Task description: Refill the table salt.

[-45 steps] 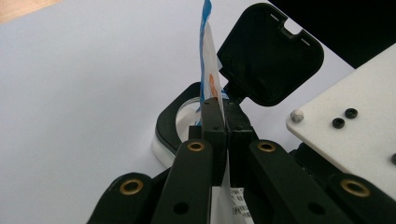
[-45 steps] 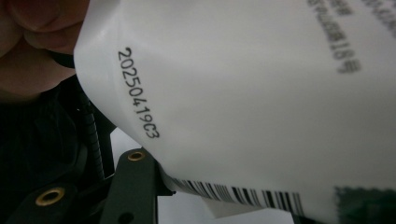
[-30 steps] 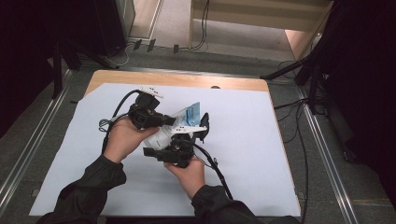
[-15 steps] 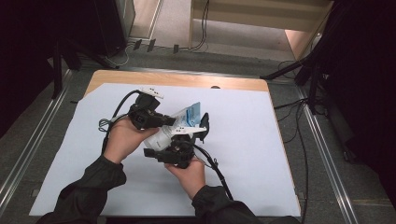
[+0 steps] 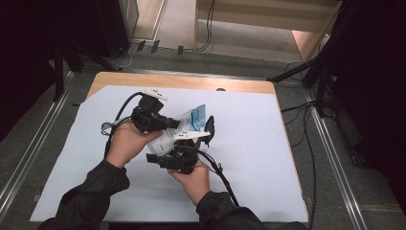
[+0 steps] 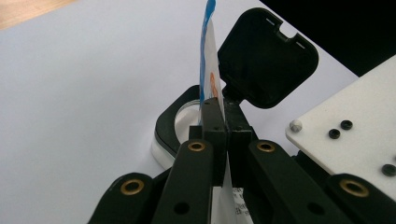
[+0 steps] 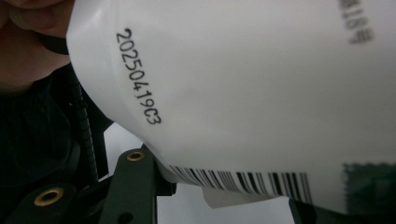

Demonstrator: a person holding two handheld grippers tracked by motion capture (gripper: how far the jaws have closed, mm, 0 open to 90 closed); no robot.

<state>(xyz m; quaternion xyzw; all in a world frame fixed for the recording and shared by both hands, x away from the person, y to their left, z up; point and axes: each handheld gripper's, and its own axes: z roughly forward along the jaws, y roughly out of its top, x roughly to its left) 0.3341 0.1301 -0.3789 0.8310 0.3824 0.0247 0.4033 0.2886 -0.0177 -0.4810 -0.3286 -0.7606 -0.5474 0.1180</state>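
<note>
From the high view we see the person's two hands close together over the pale lilac sheet (image 5: 268, 143) that covers the wooden table (image 5: 119, 79). The left gripper (image 5: 173, 124) points toward the right of the picture and clamps a flat white plastic pouch with blue print (image 5: 192, 120), which stands on edge between the two hands, lifted off the sheet. The right gripper (image 5: 203, 132) sits just below and beside the pouch, with a small black hinged lid (image 5: 209, 125) standing up at the pouch's right edge. Black cables (image 5: 218, 170) trail from both grippers.

In the left gripper view, we look along the left gripper (image 6: 223, 128), its jaws pressed tight together on the thin pouch (image 6: 208, 60), whose blue-edged film rises straight up between them. Just behind it lies a round white opening with a black collar (image 6: 173, 122), and the black hinged lid (image 6: 266, 58) is swung open above it. A white plate with black screws (image 6: 355, 126) shows at the right.

In the right gripper view, the white pouch (image 7: 243, 84) is very near the lens, with a printed date code and a barcode along its lower edge. One black jaw shows at the lower left; its jaws have just been opening, and from this close we cannot tell whether the pads touch the pouch.
</note>
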